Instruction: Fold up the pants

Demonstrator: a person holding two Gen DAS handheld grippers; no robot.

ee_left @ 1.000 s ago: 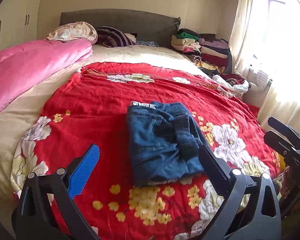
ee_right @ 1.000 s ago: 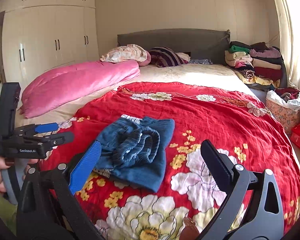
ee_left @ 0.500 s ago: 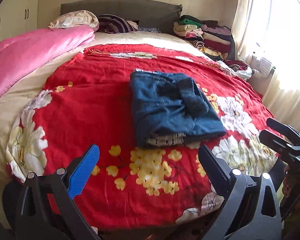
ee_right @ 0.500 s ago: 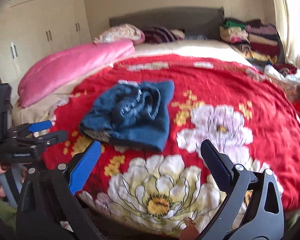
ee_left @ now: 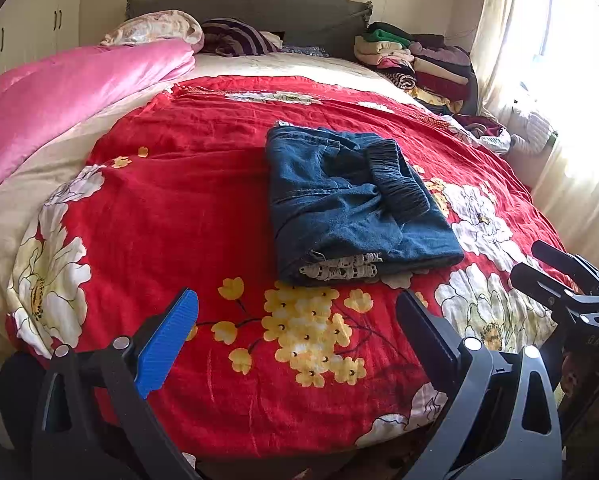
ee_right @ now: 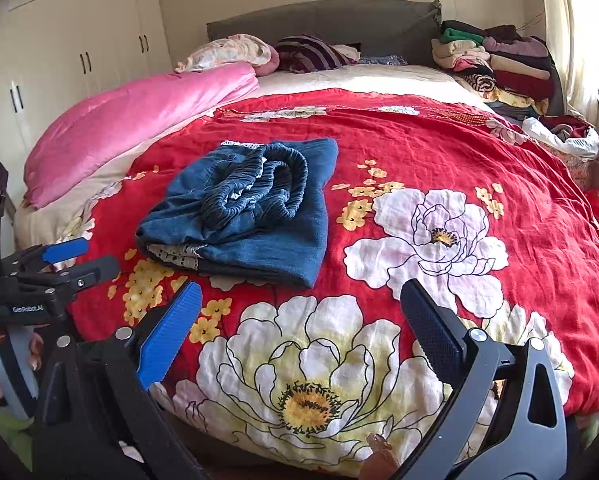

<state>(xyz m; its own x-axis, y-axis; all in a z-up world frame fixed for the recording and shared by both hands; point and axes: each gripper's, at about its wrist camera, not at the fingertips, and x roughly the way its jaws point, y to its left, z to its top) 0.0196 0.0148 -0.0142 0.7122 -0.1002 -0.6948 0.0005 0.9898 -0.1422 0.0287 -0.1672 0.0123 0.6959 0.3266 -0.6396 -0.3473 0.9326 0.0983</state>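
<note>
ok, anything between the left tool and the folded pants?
Nothing but bare red floral blanket: the left wrist view shows its yellow flower print between the open left tool and the folded pants.

Blue denim pants (ee_left: 351, 200); red floral blanket (ee_left: 187, 200); pink quilt (ee_left: 59, 92).

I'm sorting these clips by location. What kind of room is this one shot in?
A home bedroom, most likely. A wide bed with a grey headboard carries a red floral blanket, pillows lie at its head, and built-in wardrobes line the wall.
</note>
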